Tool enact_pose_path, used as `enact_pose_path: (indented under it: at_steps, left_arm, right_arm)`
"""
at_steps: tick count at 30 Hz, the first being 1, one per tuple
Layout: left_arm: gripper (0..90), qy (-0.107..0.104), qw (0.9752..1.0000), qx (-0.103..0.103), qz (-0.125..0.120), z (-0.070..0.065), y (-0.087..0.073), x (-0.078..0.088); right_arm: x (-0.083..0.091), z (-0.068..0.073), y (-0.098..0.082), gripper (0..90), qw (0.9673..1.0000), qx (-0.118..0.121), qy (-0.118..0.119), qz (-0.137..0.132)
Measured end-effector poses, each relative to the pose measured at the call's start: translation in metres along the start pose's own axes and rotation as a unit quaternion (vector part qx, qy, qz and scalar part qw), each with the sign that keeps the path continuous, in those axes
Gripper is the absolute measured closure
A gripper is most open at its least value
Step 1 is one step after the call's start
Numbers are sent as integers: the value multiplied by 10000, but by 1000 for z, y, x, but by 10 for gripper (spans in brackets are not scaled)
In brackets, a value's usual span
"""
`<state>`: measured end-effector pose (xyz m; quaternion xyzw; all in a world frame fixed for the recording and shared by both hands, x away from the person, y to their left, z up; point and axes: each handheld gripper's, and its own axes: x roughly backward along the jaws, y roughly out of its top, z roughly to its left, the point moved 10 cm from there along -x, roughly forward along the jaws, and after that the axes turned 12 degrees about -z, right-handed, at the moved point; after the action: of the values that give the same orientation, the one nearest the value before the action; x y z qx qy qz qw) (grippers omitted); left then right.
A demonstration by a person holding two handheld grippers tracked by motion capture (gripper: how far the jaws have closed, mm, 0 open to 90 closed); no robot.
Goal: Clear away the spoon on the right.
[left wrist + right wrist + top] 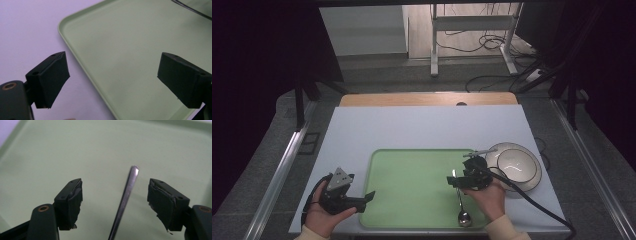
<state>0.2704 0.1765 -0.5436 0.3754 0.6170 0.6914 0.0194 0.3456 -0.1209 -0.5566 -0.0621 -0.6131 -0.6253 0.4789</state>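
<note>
A white table carries a green tray, and just off the tray's right edge sits a pale bowl with what looks like a utensil resting across its left rim, too small to name. On the tray, near its right front corner, lies a spoon, bowl end towards the person and handle pointing away. The right gripper hangs low over that handle with its jaws apart; in the right gripper view the handle runs up between the two pads and touches neither, so nothing is held. The left gripper rests at the tray's left front edge, jaws wide apart and empty, looking across the bare green surface. To my eye the spoon is already down on the tray and let go, so that part of the work looks done. What seems left is to draw the right hand clear, and perhaps to deal with the piece on the bowl, though I cannot tell what is wanted there.
</note>
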Motion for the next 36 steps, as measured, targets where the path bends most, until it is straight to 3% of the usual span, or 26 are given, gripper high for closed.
enact_pose_path:
  at_steps: [3, 10, 18, 23, 28, 33, 36]
  left_arm:
    - [99, 1, 10000, 2, -3, 1, 0, 0]
    - [100, -26, 10000, 16, -69, -1, 3, 2]
    - [99, -65, 9998, 59, -156, -3, 8, 3]
    - [99, -63, 9999, 32, -153, -5, 7, 4]
    - [99, -53, 9998, 38, -164, -4, 9, 3]
    - [99, -130, 9996, 43, -235, -6, 11, 0]
    - [99, -161, 9993, 108, -309, -6, 14, 0]
  right_arm:
    - [2, 1, 2, 249, 9999, 64, 36, -95]
    - [10, 11, 13, 237, 9975, 154, 475, -501]
    - [18, 14, 23, 220, 9916, 590, 774, -849]
    - [25, 10, 26, 217, 9878, 897, 814, -979]
    - [33, 4, 27, 210, 9855, 931, 893, -1106]
    - [46, 1, 25, 201, 9819, 1128, 876, -1244]
    - [58, 1, 25, 200, 9783, 1239, 894, -1402]
